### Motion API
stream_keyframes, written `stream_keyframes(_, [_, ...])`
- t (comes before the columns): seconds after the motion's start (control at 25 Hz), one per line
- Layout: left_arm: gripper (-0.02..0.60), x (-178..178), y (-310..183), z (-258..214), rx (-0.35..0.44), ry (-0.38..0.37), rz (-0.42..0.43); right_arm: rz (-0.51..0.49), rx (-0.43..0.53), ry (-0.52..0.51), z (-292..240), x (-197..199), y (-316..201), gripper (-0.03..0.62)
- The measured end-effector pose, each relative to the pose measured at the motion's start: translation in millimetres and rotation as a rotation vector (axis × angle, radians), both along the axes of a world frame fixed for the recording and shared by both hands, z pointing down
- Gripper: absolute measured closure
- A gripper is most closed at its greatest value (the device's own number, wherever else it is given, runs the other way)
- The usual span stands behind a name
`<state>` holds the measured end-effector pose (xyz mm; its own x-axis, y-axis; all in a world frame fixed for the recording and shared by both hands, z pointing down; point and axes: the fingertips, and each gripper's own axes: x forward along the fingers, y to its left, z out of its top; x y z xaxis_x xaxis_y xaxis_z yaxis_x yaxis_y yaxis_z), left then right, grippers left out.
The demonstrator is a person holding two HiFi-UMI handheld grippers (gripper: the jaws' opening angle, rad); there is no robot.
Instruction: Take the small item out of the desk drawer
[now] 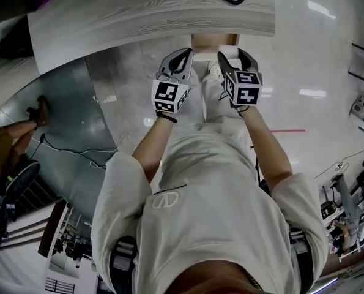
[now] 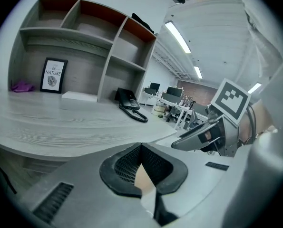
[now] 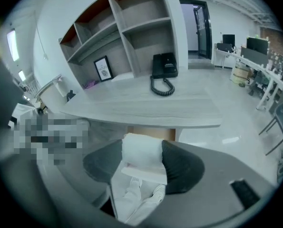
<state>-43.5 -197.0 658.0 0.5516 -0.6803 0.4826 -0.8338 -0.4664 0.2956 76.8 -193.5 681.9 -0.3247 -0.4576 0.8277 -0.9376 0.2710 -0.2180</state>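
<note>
Small white item (image 3: pixel 141 156) is out of the drawer and pinched in the right claw (image 3: pixel 143 148), one dark pad on each side of it, up in the air just off the near edge of the desk (image 3: pixel 146 109). It looks soft and kinda rolled. As far as I can tell its long side runs along the jaws, with the rounded end pointing out toward the desk and a flatter edge facing back at the camera, but don't quote me on the exact shape. Left claw (image 2: pixel 141 148) has its tips pressed together with nothing in it, and it sits right beside the right one in the head view. There's a tan wooden bit (image 1: pixel 214 39) tucked under the desk edge straight ahead of both claws, which I'm guessing is the drawer. The desk itself is pale wood grain with a curved front. At the far side of it there's an open shelf unit (image 2: pixel 84 46) with a small framed print (image 2: pixel 53 75) leaning inside, something purple (image 2: pixel 21 86) to the left of that, and a black desk phone (image 3: pixel 163 68) with a coiled cord to the right of the print. The floor (image 1: pixel 304 60) is glossy light tile. Off to the right it's an open office, with strip lights (image 2: pixel 178 37) overhead and more desks with monitors (image 3: pixel 257 45).
</note>
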Motion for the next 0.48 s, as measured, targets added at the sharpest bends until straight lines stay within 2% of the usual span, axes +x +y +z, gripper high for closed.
stream_keyframes(0.48, [0.583, -18, 1, -62, 0.045, -0.007, -0.025, 0.035, 0.127, -0.019, -86, 12, -13, 0.336])
